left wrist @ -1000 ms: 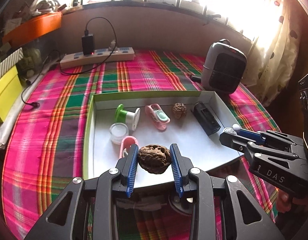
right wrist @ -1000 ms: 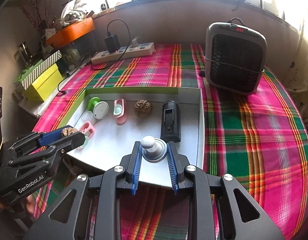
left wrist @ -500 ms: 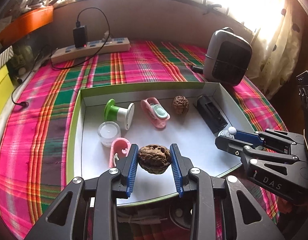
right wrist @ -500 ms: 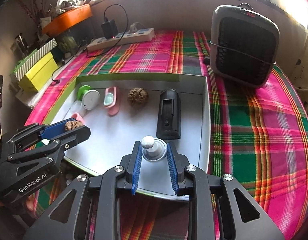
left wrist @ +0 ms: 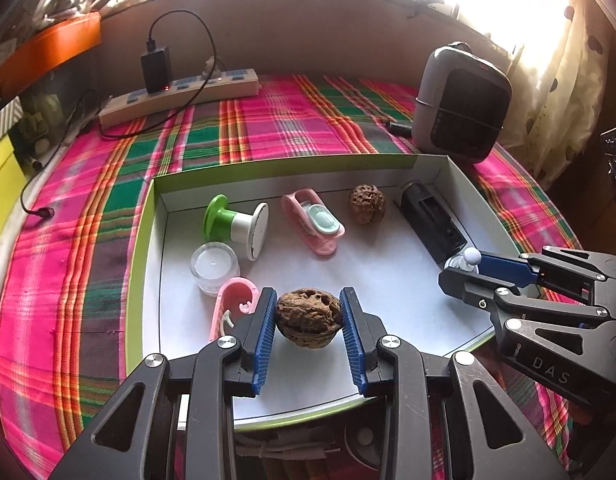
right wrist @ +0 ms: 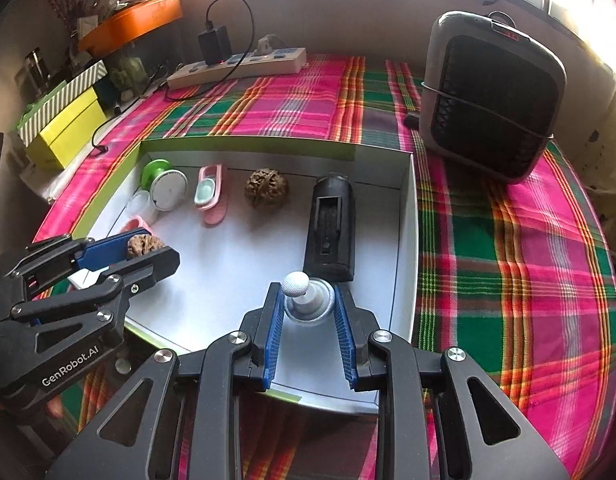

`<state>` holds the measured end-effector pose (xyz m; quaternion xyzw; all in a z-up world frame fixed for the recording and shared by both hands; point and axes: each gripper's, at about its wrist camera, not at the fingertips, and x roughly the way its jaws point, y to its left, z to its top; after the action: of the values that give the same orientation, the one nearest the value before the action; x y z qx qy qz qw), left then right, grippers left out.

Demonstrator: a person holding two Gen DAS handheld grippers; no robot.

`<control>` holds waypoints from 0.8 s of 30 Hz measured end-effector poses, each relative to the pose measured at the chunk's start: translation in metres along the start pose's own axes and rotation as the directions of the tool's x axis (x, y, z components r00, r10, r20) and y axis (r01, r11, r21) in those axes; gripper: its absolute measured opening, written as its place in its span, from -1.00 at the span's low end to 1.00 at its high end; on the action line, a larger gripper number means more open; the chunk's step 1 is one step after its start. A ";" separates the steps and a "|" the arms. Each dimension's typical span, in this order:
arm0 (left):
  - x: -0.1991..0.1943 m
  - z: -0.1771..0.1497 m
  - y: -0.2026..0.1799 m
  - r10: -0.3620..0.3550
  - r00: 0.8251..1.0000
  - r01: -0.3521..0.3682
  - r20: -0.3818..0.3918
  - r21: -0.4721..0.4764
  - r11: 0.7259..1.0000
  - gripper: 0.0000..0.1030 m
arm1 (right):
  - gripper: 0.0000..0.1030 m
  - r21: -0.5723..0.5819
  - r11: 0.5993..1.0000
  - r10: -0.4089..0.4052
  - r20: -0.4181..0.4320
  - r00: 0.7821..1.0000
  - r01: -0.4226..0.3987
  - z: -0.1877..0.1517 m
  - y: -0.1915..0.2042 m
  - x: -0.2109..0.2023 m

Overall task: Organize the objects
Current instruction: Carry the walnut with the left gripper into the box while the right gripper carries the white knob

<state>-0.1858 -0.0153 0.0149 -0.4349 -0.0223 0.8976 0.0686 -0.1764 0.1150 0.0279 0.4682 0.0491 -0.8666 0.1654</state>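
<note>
Left gripper [left wrist: 309, 316] clamped on a brown wrinkled walnut [left wrist: 309, 322], blue ribbed pads pressing both sides, held above the near part of a shallow white box w/ green rim [left wrist: 267, 162]. Right gripper [right wrist: 310, 306] closed on a small silver knob-topped metal piece w/ white ball tip [right wrist: 303, 300], pads against its round base, over the box's near-right area, just in front of the black rectangular device [right wrist: 329, 228].

In the left wrist view, relative to the held walnut: pink plastic clip [left wrist: 231, 312] at 9 o'clock, just beside the left pad; clear round jar w/ white lid [left wrist: 214, 268] at 10; green-and-white spool [left wrist: 235, 226] lying on its side at 11; pink-and-mint clip [left wrist: 314, 222] at 12; second brown walnut [left wrist: 367, 204] at 1, near the far wall; the black device at 2. The right gripper comes in from 3 o'clock.

Box sits on a pink-green plaid cloth [left wrist: 267, 120] over the worktop. Beige power strip w/ black charger [left wrist: 179, 94] at far left, grey-black heater [right wrist: 494, 100] at far right.
</note>
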 end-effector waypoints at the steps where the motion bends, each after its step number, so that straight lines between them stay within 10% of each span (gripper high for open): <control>1: 0.000 0.000 0.000 0.000 1.000 0.000 -0.001 0.000 1.000 -0.42 | -0.48 -0.003 1.000 -0.001 -0.002 1.000 0.001 0.000 0.000 0.000; 24: 0.001 -0.002 0.000 0.005 1.000 -0.005 -0.008 -0.010 1.000 -0.41 | -0.40 0.002 1.000 -0.007 -0.009 1.000 0.007 -0.001 0.003 0.001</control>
<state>-0.1849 -0.0151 0.0129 -0.4388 -0.0256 0.8959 0.0643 -0.1752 0.1124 0.0270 0.4720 0.0504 -0.8652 0.1618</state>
